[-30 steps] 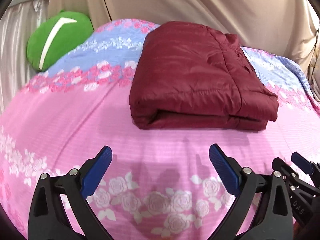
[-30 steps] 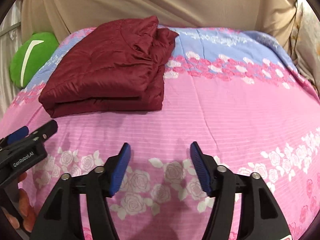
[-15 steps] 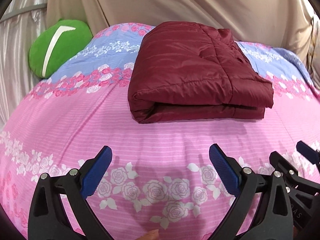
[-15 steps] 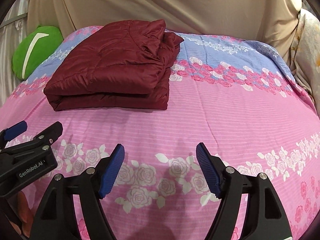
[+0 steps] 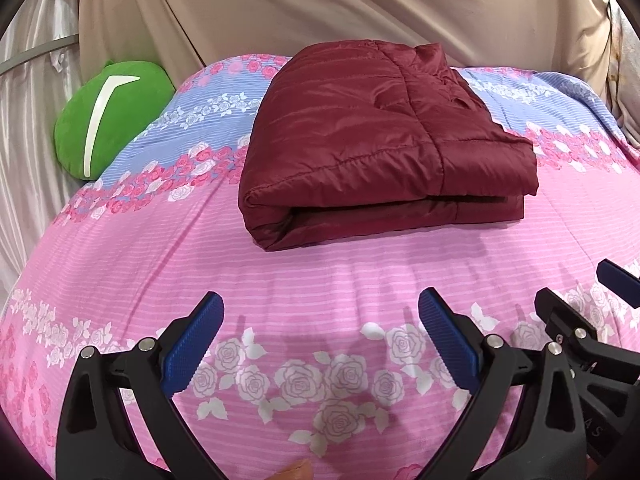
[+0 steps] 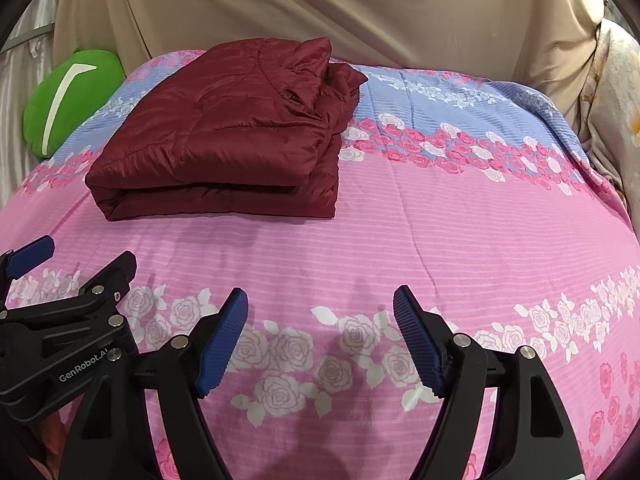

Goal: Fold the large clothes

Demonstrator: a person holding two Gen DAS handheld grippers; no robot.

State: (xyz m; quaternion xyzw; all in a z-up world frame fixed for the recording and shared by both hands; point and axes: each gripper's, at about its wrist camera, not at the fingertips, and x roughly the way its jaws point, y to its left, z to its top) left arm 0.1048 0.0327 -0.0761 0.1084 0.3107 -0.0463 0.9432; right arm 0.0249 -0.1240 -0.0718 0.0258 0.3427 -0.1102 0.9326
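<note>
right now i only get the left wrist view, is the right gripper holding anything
observer: no. The right gripper has just been opening its jaws, and only the pink bedsheet shows between them.
operator: ok and is the jacket's right side tidy
observer: not quite. On the folded maroon jacket, a bunched flap spills out past the stacked layers at the far right corner.
</note>
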